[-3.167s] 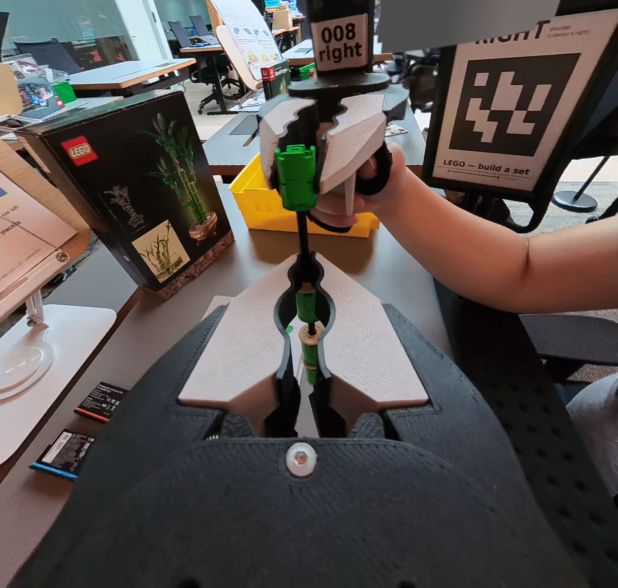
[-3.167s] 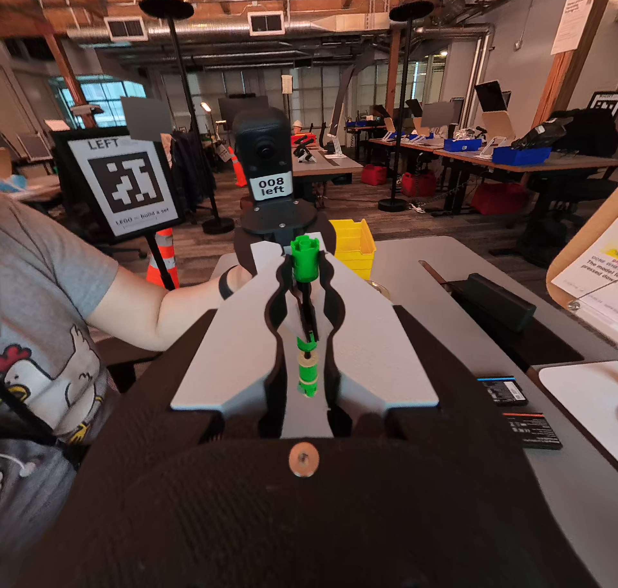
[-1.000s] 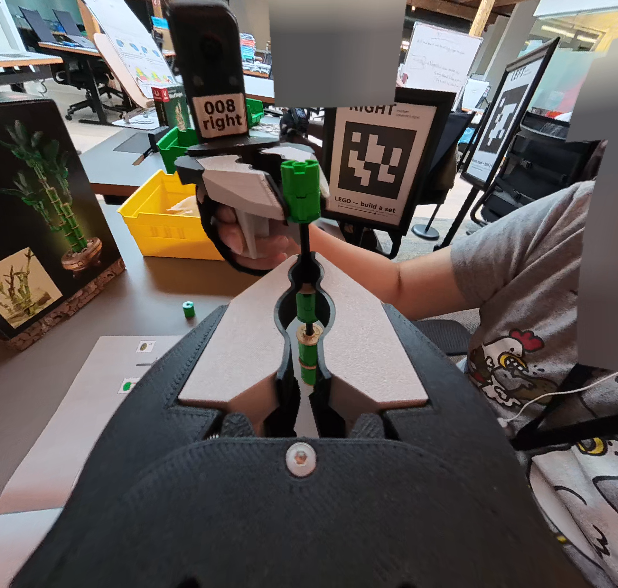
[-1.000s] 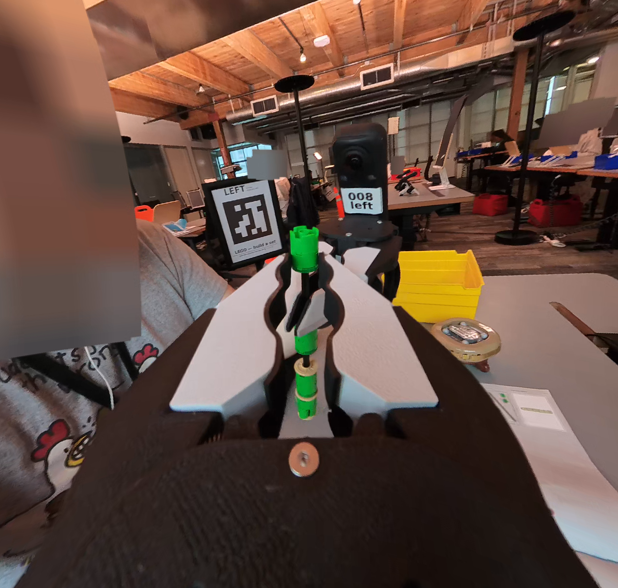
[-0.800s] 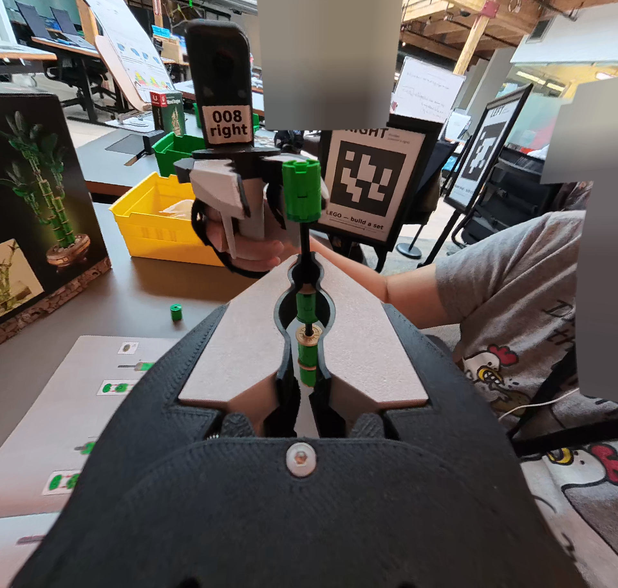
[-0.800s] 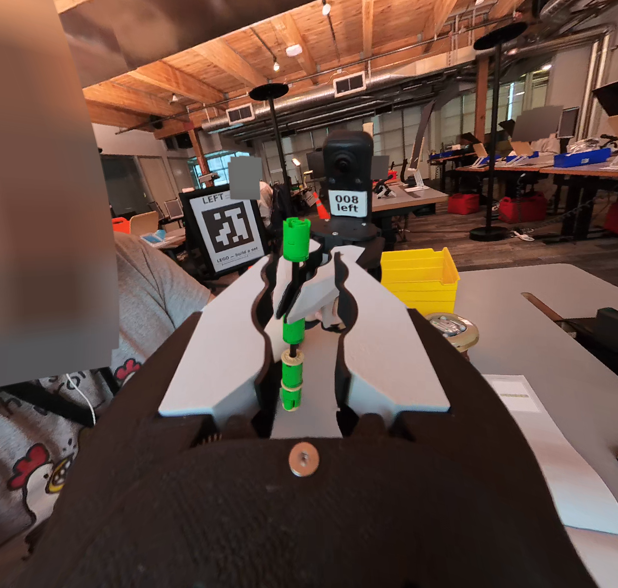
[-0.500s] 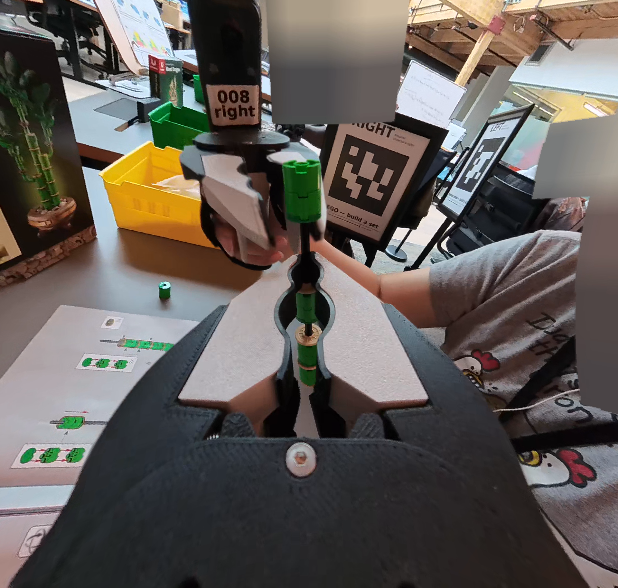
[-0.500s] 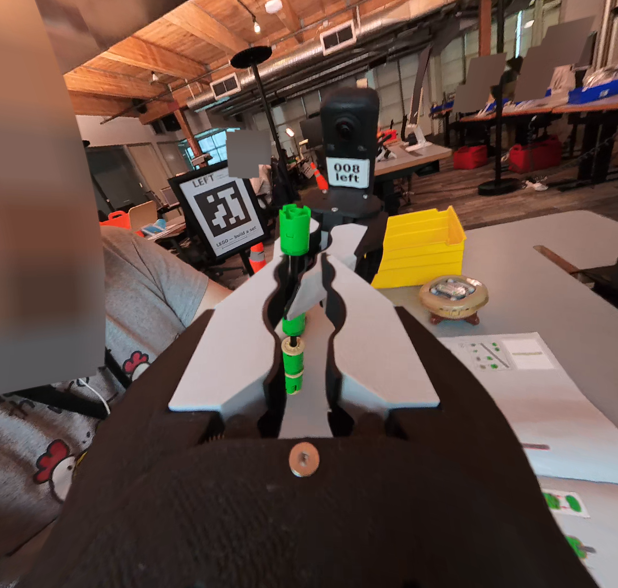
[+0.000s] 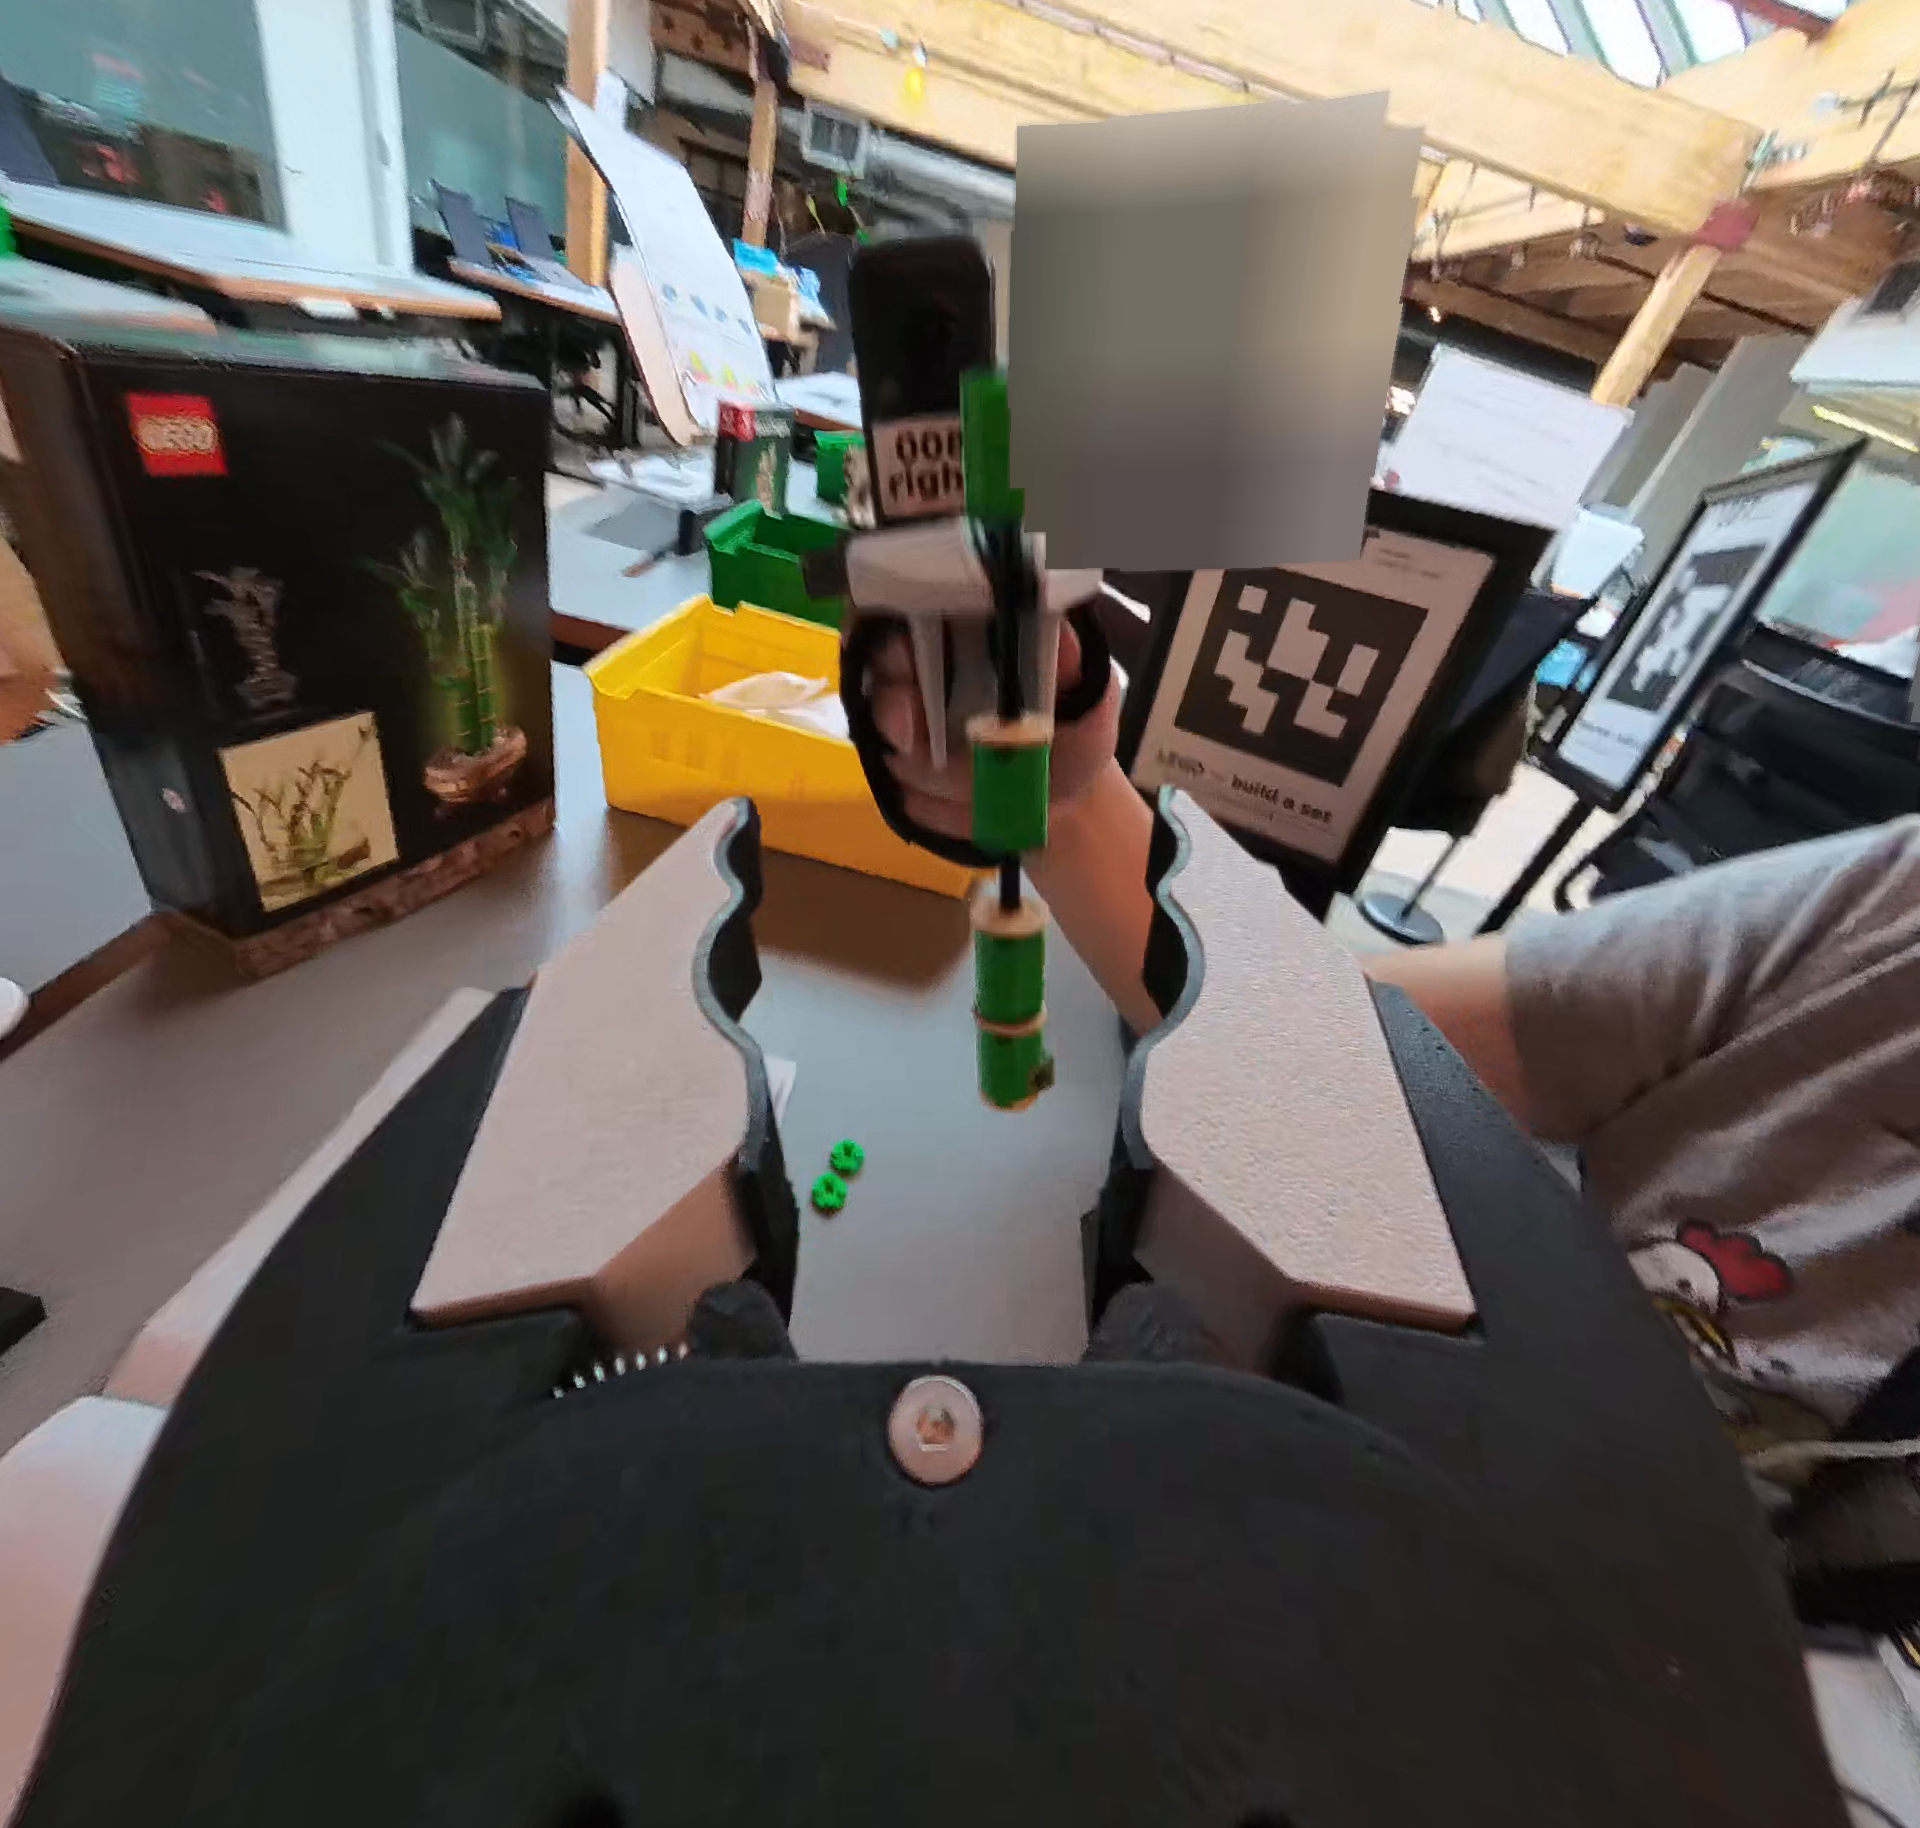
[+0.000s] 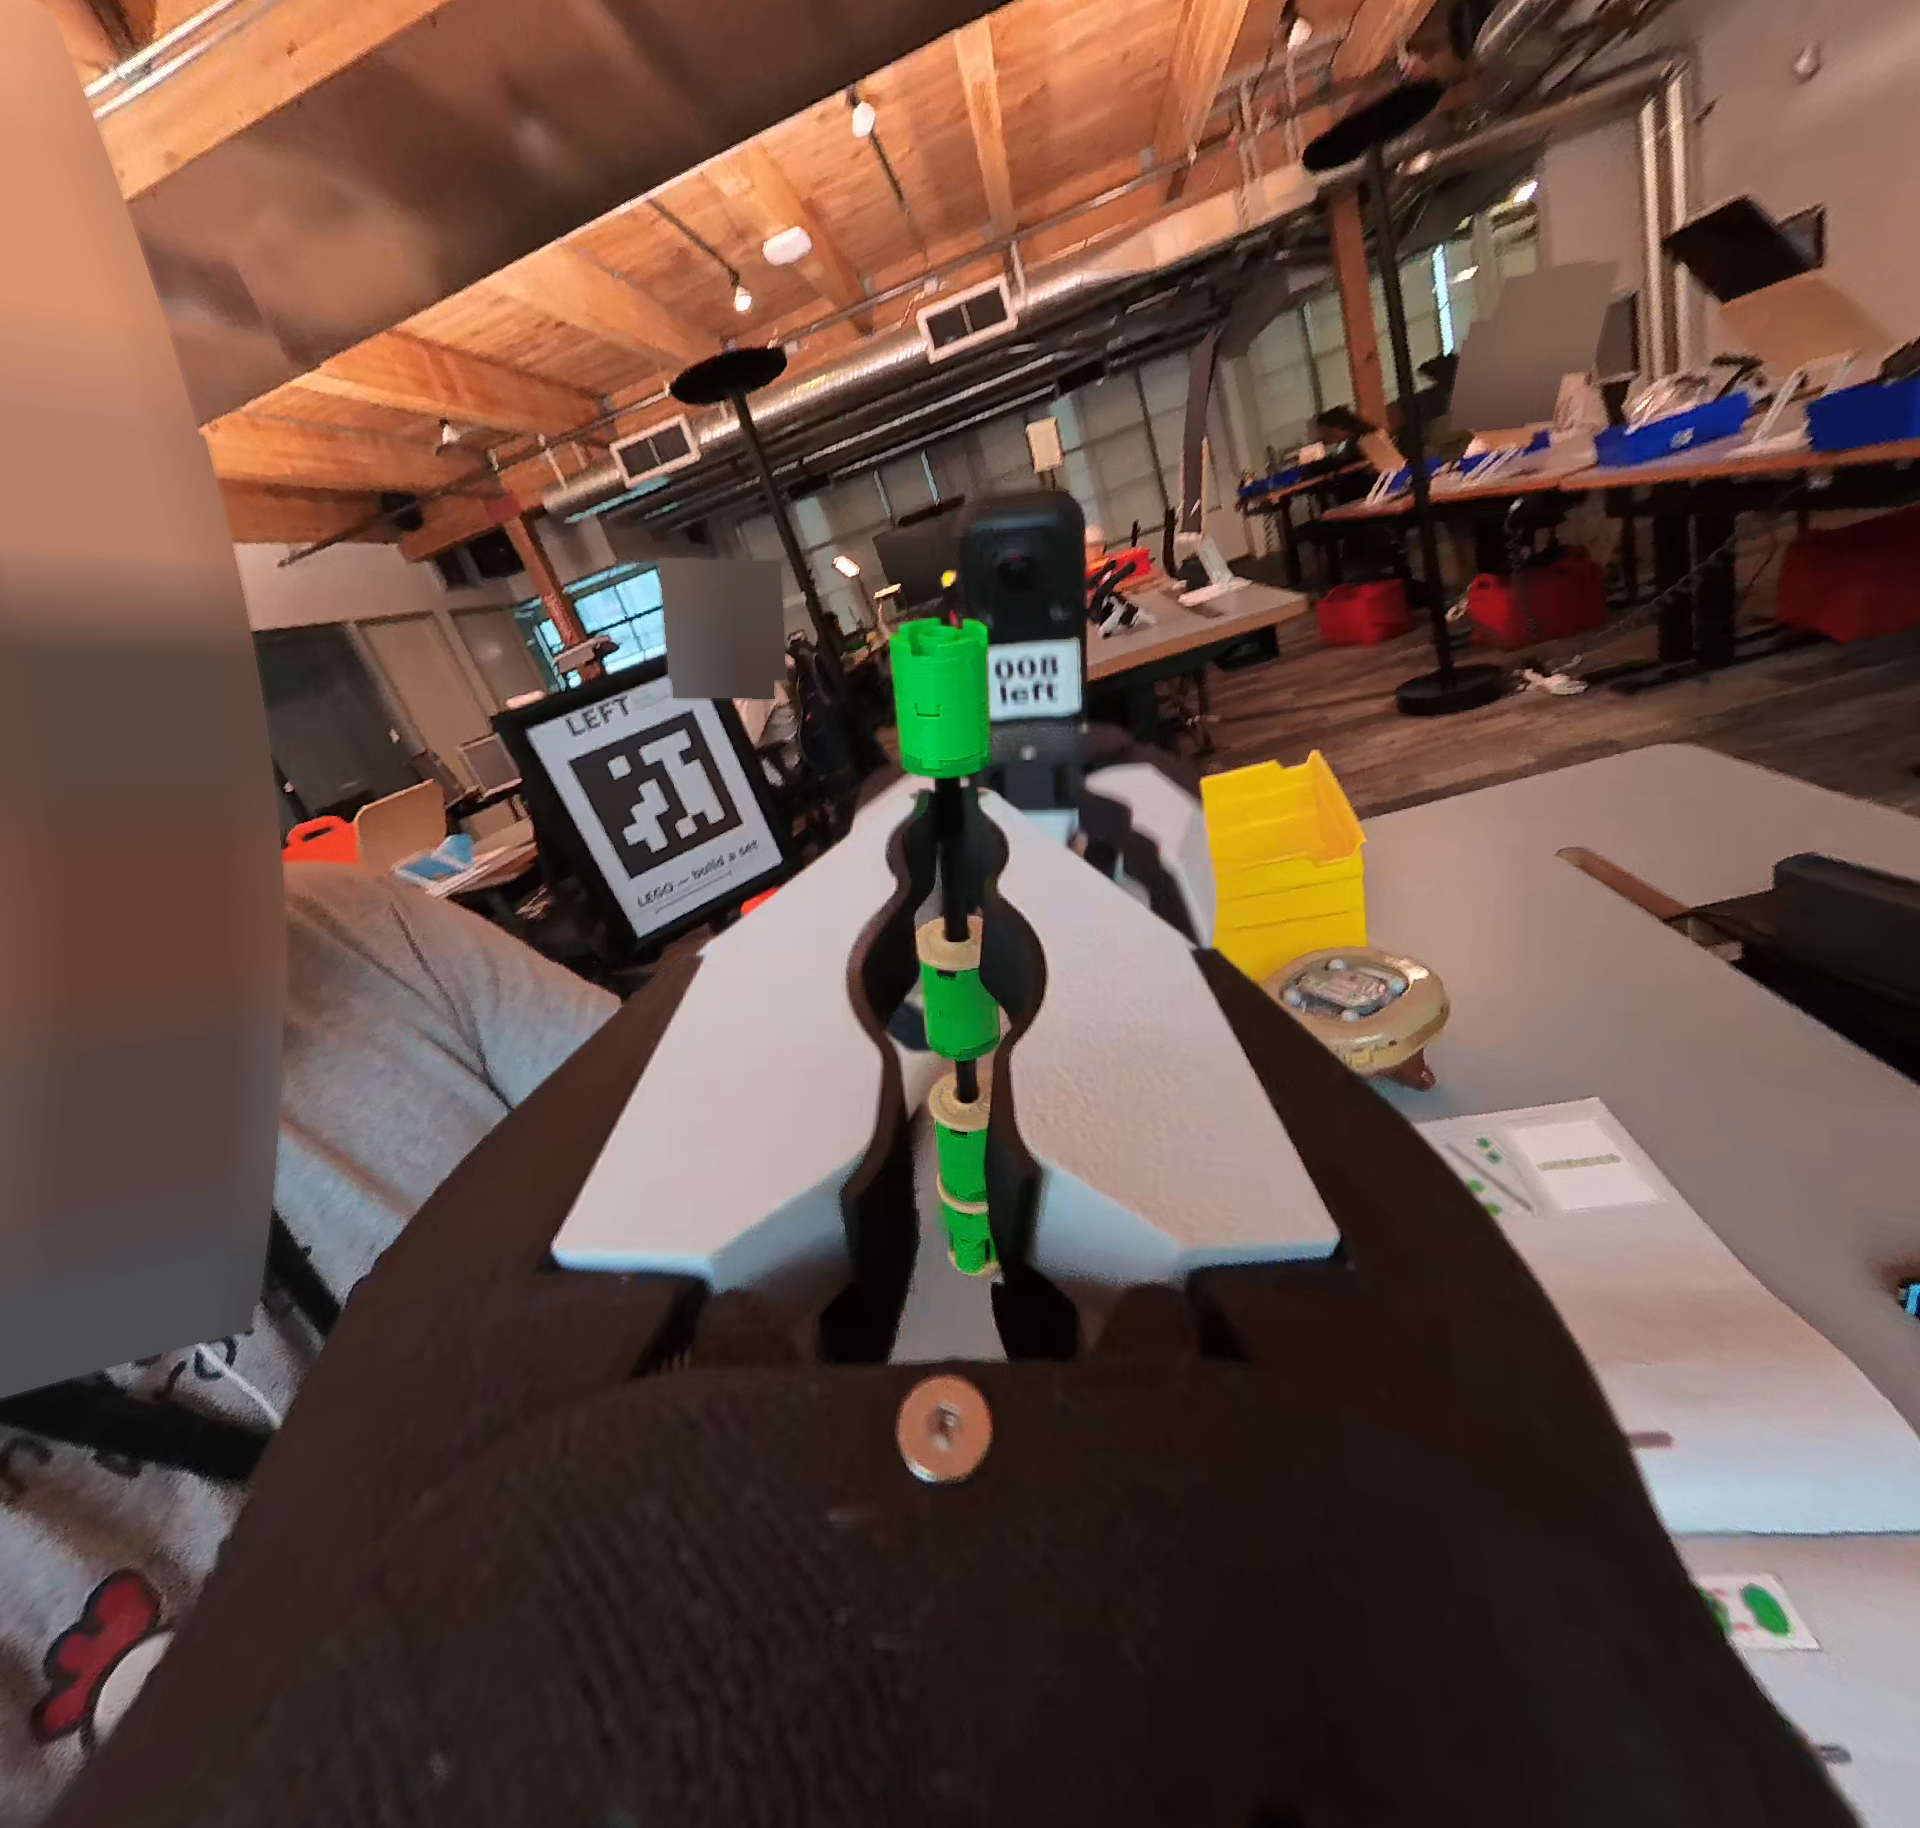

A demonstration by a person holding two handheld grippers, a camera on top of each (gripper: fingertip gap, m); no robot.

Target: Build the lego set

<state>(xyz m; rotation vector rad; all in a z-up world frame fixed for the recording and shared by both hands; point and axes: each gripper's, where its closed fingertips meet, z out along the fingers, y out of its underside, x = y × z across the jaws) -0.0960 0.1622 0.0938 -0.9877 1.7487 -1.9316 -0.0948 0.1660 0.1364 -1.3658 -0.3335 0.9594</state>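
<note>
Grey table; right fingers clamp green-tan bamboo stalk; left fingers spread.

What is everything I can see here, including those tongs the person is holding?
bamboo stalk: one, green segments with tan rings on a black rod, held upright in the air
loose green pieces: two, green, on the table between the left tongs' fingers
set box: one, black with plant pictures, standing at the table's left
yellow bin: one, yellow, far side of the table
green bin: one, green, behind the yellow bin
round base: one, gold-rimmed, on the table before the yellow bin
instruction sheet: one, white, flat on the table
marker boards: two, black and white, on stands
left tongs: open, holding nothing
right tongs: shut on the stalk's rod
person's hand: gripping the right tongs' handle
</note>
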